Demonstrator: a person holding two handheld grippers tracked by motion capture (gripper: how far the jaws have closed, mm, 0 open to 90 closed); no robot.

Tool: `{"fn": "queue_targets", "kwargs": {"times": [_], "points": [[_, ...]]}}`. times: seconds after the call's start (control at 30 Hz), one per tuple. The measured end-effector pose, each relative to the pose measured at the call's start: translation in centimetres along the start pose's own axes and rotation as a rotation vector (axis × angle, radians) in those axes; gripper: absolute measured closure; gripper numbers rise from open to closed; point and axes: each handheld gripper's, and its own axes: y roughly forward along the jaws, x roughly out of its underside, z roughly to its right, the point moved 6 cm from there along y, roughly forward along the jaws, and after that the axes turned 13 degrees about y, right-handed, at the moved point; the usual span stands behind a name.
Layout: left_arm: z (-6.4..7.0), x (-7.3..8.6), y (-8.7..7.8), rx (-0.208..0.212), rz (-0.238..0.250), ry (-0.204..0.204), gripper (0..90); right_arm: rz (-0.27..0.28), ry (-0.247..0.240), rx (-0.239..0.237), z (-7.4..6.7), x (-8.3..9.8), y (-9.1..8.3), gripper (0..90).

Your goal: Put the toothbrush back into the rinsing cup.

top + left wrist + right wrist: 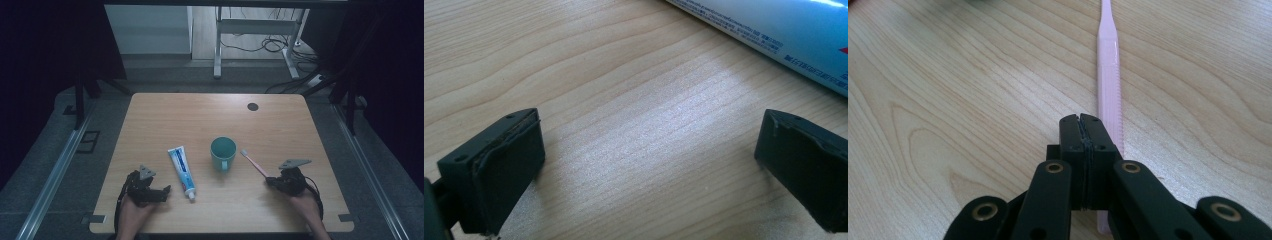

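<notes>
High view: right gripper (270, 181) at the handle end of the pink toothbrush (254, 163), fingers pressed together; toothbrush passes beneath them, flat on the desk (210, 115), not lifted. Left gripper (165, 192) fingers wide, empty, toothpaste tube (181, 171) just beyond. Teal mug (223, 153) beyond, empty. Desk edge close behind both; open room ahead

High view: above my side, facing forward and down over the whole worktop (220, 115) | left tool (649, 165) view: very close, low over the wood, toothpaste tube (774, 30) edge shared with high view | right tool (1082, 131) view: close, along the pink toothbrush (1109, 75), also shared.
</notes>
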Motion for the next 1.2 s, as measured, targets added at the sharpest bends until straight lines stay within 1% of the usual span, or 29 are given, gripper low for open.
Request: {"fn": "queue_targets", "kwargs": {"times": [0.13, 0.2, 0.27, 0.33, 0.37, 0.43, 0.5, 0.57, 0.7, 0.77, 0.8, 0.97, 1.03, 1.07, 1.2], "points": [[0.0, 0.0, 0.0, 0.0, 0.0, 0.0, 0.0, -0.006, -0.008, -0.002, -0.2, 0.0, -0.1, 88.9], [0.0, 0.0, 0.0, 0.0, 0.0, 0.0, 0.0, -0.003, -0.018, -0.003, -0.3, -0.1, -0.2, 87.9], [0.0, 0.0, 0.0, 0.0, 0.0, 0.0, 0.0, -0.002, -0.017, 0.002, -0.4, -0.2, -0.4, 86.5], [0.0, 0.0, 0.0, 0.0, 0.0, 0.0, 0.0, 0.003, -0.026, 0.011, -0.5, -0.3, -1.0, 83.0], [0.0, 0.0, 0.0, 0.0, 0.0, 0.0, 0.0, 0.003, -0.026, 0.011, -0.5, -0.3, -1.0, 83.0], [0.0, 0.0, 0.0, 0.0, 0.0, 0.0, 0.0, 0.003, -0.028, 0.019, -0.4, -0.4, -1.3, 80.1], [0.0, 0.0, 0.0, 0.0, 0.0, 0.0, 0.0, -0.001, -0.025, 0.038, 0.0, -0.4, -1.9, 75.4], [0.0, 0.0, 0.0, 0.0, 0.0, 0.0, 0.0, -0.001, -0.02, 0.043, 0.1, -0.4, -2.0, 74.3], [0.0, 0.0, 0.0, 0.0, 0.0, 0.0, 0.0, -0.024, 0.003, 0.062, 0.8, -0.5, -2.7, 69.8], [0.0, 0.0, 0.0, 0.0, 0.0, 0.0, 0.0, -0.029, 0.005, 0.064, 0.8, -0.5, -2.7, 69.0], [0.0, 0.0, 0.0, 0.0, 0.0, 0.0, 0.0, -0.04, 0.006, 0.064, 0.9, -0.5, -2.8, 68.1], [0.0, 0.0, 0.0, 0.0, 0.0, -0.001, 0.0, -0.071, -0.007, 0.078, 0.9, -1.0, -2.5, 65.8], [0.0, 0.0, 0.0, 0.0, -0.001, 0.0, 0.0, -0.096, -0.005, 0.084, 0.9, -1.4, -2.2, 65.0], [0.0, 0.0, 0.0, 0.0, -0.001, 0.001, 0.0, -0.096, -0.005, 0.084, 0.9, -1.4, -2.2, 65.0], [0.0, 0.0, 0.0, 0.0, 0.001, -0.001, 0.0, -0.126, -0.004, 0.092, 1.0, -2.1, -2.1, 65.1]]}}
